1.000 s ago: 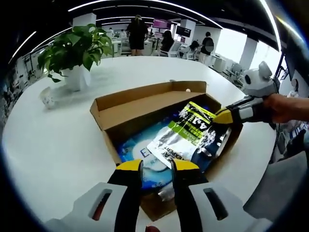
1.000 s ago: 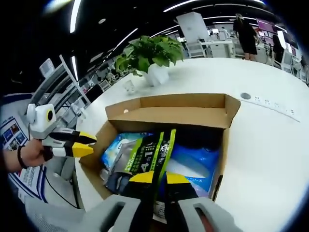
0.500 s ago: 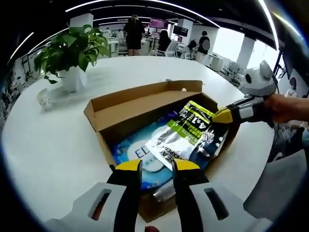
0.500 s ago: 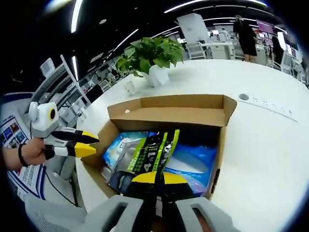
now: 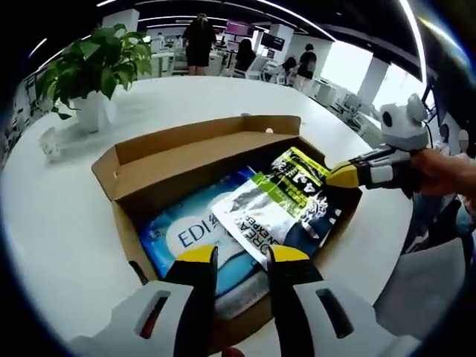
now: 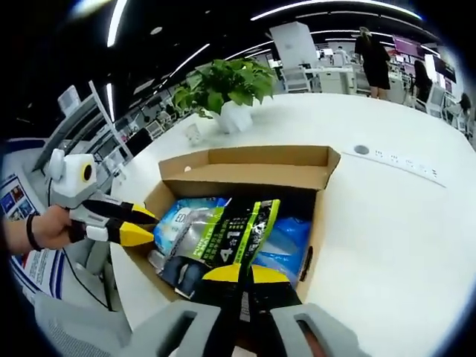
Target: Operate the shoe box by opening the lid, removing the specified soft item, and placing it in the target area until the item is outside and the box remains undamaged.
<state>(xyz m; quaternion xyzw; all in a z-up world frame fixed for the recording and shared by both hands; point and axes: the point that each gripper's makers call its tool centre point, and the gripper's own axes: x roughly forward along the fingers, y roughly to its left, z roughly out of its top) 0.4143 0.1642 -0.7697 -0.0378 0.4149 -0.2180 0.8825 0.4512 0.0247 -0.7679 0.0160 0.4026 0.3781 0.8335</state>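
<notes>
Since a second ago both cameras have drawn nearer, and the blue pack's lettering shows more. One open cardboard box [image 5: 178, 160] sits on the white round table [image 5: 59, 223], lid flap standing at its far side. Inside lie two soft packs: a glossy green-and-silver pouch [image 5: 279, 204] atop a blue-and-white pack [image 5: 190, 234]. The right gripper [image 6: 239, 274] pinches the pouch's near edge, jaws nearly closed. The left gripper [image 5: 242, 255] hovers at the box's near rim, jaws narrowly apart, holding nothing. One potted plant [image 6: 223, 85] stands far left.
</notes>
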